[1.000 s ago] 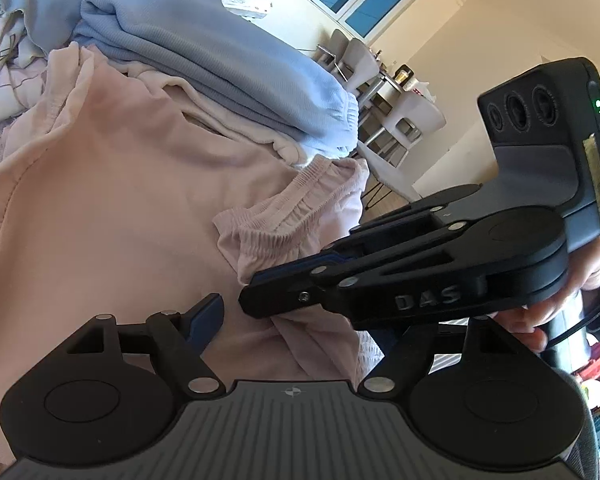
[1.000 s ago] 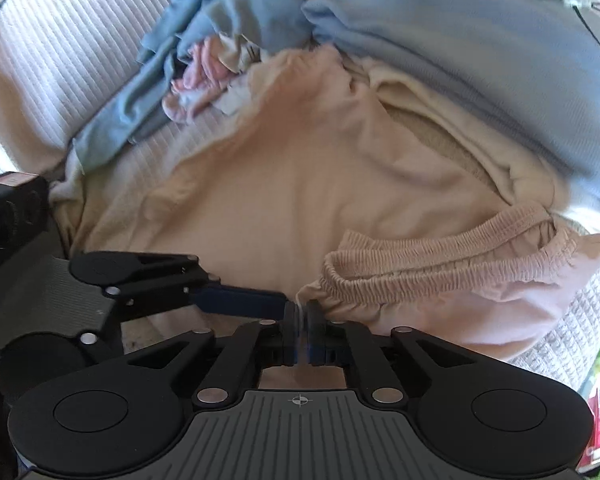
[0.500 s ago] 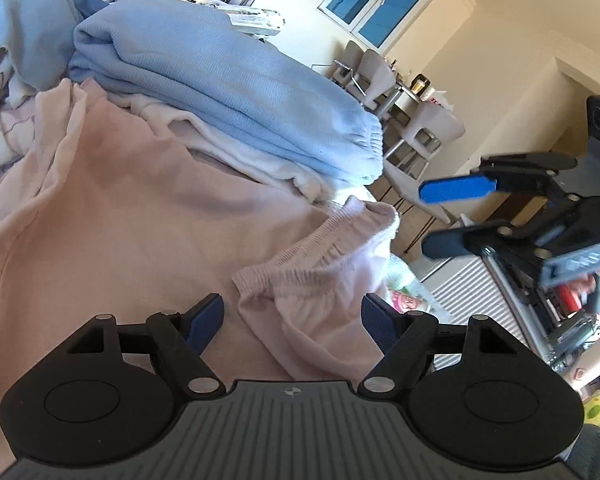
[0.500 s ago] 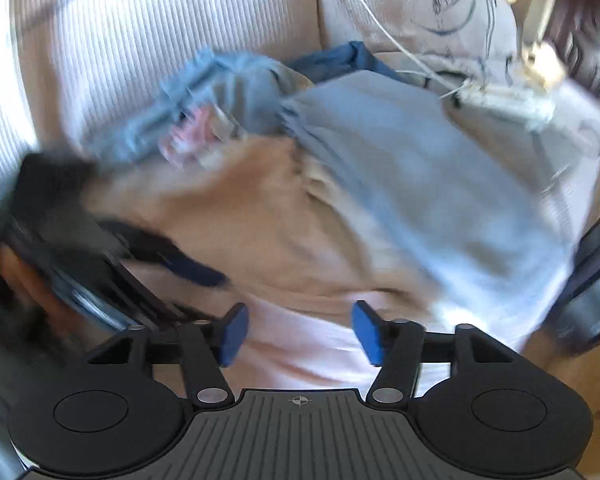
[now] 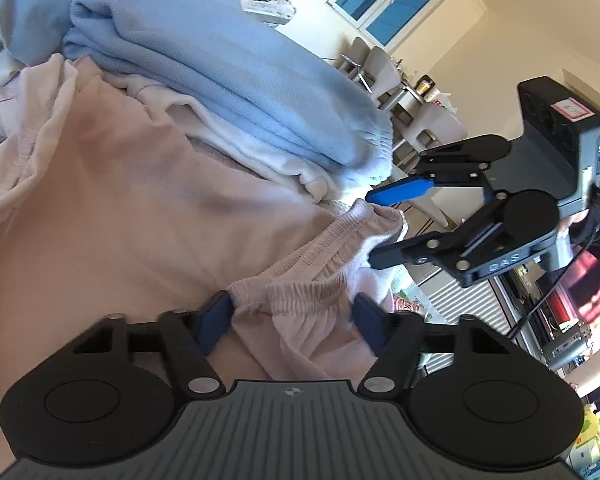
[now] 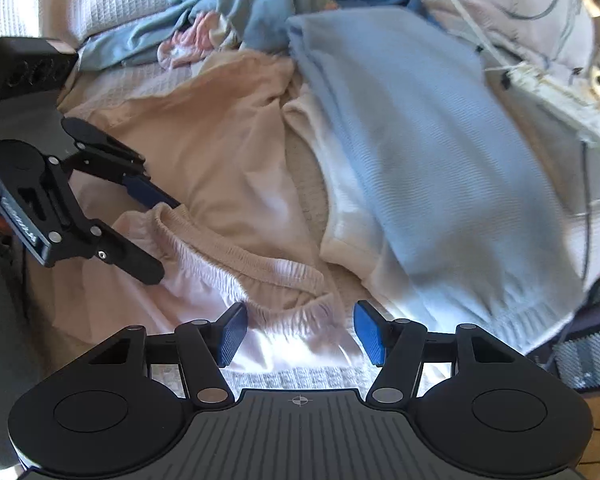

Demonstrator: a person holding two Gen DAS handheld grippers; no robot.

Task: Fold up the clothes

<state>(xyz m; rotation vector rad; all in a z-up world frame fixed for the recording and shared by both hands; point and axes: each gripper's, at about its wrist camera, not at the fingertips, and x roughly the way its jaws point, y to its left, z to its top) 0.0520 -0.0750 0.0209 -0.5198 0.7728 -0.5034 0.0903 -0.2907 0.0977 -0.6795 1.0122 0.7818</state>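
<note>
Sofa | left claw (image 5: 294,314) closing around pink waistband (image 5: 300,292) | right claw (image 6: 298,330) apart, empty

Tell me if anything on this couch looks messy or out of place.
Yes: a crumpled blue and pink heap lies bunched behind the pink garment, while the light blue garment beside it is neatly folded.

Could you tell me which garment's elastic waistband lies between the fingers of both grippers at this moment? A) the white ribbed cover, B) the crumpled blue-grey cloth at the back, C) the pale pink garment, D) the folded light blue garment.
C: the pale pink garment has its gathered waistband between the closing left gripper and in front of the open right gripper.
</note>
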